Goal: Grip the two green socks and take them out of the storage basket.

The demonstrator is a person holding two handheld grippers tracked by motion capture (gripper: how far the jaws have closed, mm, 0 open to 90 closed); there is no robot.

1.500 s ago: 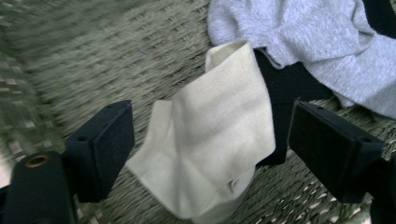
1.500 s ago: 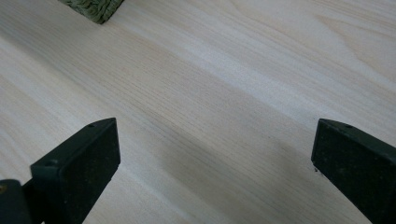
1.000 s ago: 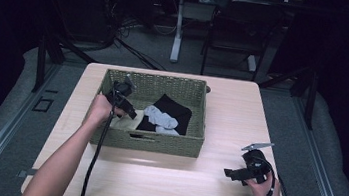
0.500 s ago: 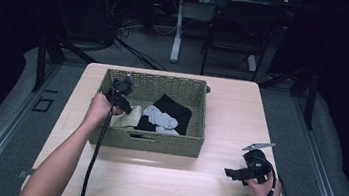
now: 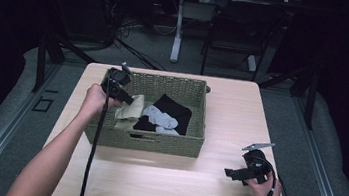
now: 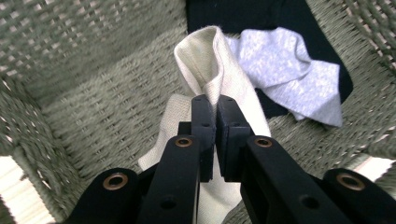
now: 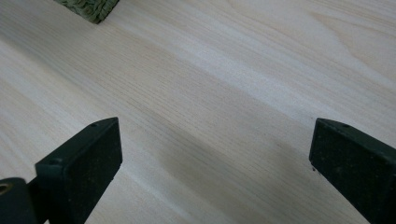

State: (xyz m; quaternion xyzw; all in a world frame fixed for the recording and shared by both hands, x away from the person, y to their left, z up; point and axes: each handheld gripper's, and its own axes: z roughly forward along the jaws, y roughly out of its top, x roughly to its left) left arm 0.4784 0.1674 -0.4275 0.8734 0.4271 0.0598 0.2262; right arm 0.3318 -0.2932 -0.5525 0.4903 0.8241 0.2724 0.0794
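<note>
A green woven basket (image 5: 166, 145) stands on the wooden table (image 5: 231, 115) and holds a cream cloth (image 5: 130, 108), a grey cloth (image 5: 161, 117) and a black cloth (image 5: 176, 109). My left gripper (image 5: 129, 100) is shut on the cream cloth (image 6: 205, 60) and lifts its pinched fold above the basket floor (image 6: 107, 116); its jaws have just closed on it. The grey cloth (image 6: 289, 65) lies over the black cloth (image 6: 261, 14) beside it. My right gripper (image 5: 231, 174) stands open over bare table (image 7: 210, 93) at the front right, with nothing between its jaws.
A corner of the basket (image 7: 91, 8) shows at the top left of the right gripper view. Beyond the table are a dark floor, metal stands (image 5: 177, 33) and a chair. A cable (image 5: 94, 143) trails from the left gripper along the forearm.
The left gripper has risen out of the basket's left end, and the cream cloth now hangs from it. The right gripper has stayed put.
</note>
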